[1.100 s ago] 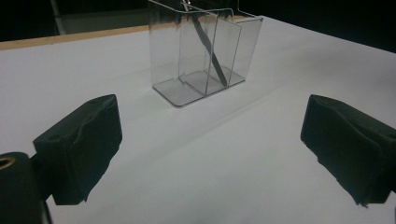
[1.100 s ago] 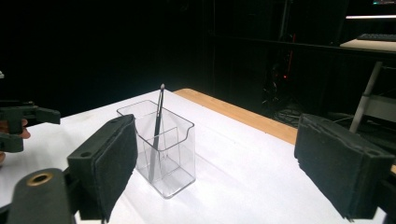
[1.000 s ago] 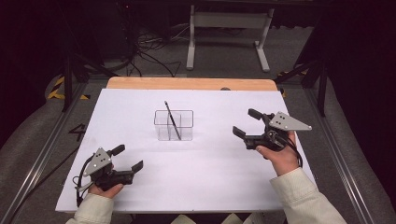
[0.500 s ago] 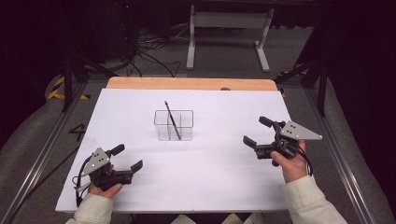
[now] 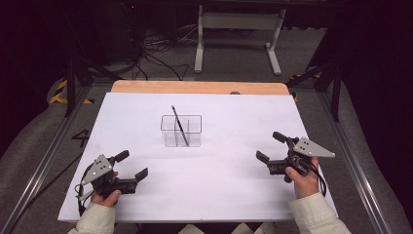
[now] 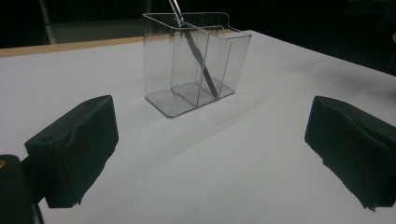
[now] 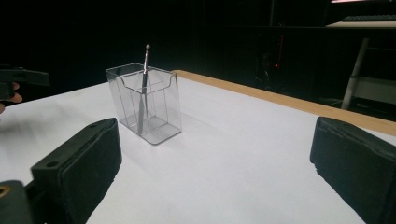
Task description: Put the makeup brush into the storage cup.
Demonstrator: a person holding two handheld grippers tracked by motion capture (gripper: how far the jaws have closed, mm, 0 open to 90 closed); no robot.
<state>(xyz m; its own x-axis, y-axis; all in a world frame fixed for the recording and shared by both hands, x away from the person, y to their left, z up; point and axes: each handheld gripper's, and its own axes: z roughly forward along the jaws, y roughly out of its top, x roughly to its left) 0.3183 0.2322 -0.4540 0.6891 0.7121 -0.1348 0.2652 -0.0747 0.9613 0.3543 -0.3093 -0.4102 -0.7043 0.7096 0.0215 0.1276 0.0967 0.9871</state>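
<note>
Both tongs are seen low over the white desk [image 5: 146,112], one at each near corner. The left tongs [image 5: 132,165] are held released, jaws spread wide with nothing between them, only bare desk being framed in the left gripper view. The right tongs [image 5: 272,146] are released too; their jaws have just been opening, and nothing is caught between them, the pads standing well apart in the right gripper view.

The clear holder [image 5: 181,130] is found ahead of both tongs, roughly midway between them and farther up the desk, well apart from each. From the left tongs it is set ahead and to the right; from the right tongs, ahead and to the left. It is seen upright, divided by inner walls into compartments. A dark pen [image 5: 179,125] is stood inside it, leaned at a tilt, its top poking above the rim [image 7: 147,47]. Which compartment the pen's foot rests in cannot be told for certain, though in the left gripper view it [image 6: 198,60] is crossed by a middle divider.
</note>
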